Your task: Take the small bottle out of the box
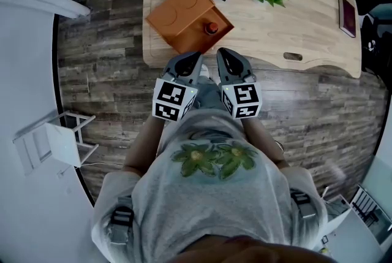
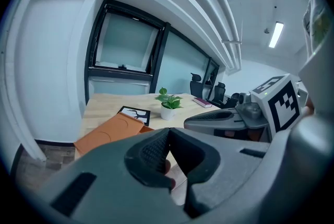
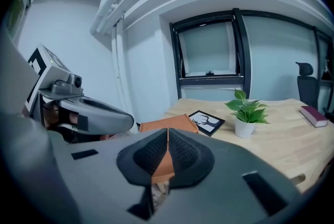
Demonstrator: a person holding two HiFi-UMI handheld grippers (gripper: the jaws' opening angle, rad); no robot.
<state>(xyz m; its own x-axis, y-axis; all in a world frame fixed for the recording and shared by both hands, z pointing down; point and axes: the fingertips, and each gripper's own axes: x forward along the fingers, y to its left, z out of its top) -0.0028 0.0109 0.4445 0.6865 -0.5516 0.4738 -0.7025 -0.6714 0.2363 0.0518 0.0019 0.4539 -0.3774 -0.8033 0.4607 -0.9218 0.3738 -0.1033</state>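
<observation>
Where it sits in the box (image 1: 180,10), the small bottle (image 1: 211,27) stands upright.

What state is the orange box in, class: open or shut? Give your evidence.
Open: the orange box has its lid swung back to one side, and the small bottle stands uncovered inside it.

Pale, smooth wood with fine grain makes the desk (image 1: 294,16); the floor (image 1: 104,35) at left is rough grey planking. The orange box (image 1: 180,13) looks matt. Left tool (image 1: 196,56) and right tool (image 1: 222,53): matt grey plastic.
</observation>
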